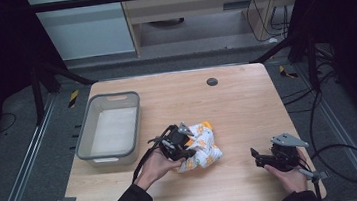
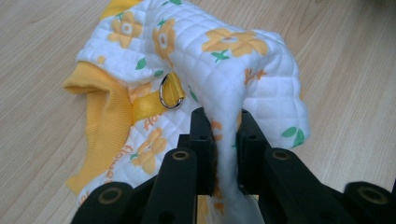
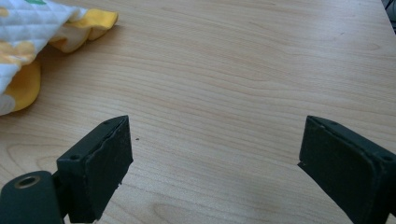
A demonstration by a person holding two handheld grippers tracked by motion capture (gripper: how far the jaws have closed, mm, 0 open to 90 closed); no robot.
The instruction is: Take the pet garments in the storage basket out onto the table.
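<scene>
The left gripper (image 2: pixel 217 140) pinches a fold of the quilted floral garment (image 1: pixel 201 146) at table centre, while the right gripper (image 1: pixel 268 157), wide open and empty, sits well to the garment's right.

The garment (image 3: pixel 28 42) runs off the right gripper view's left and top edges. In the left gripper view, the fold's lower end is hidden behind the black jaws.
</scene>
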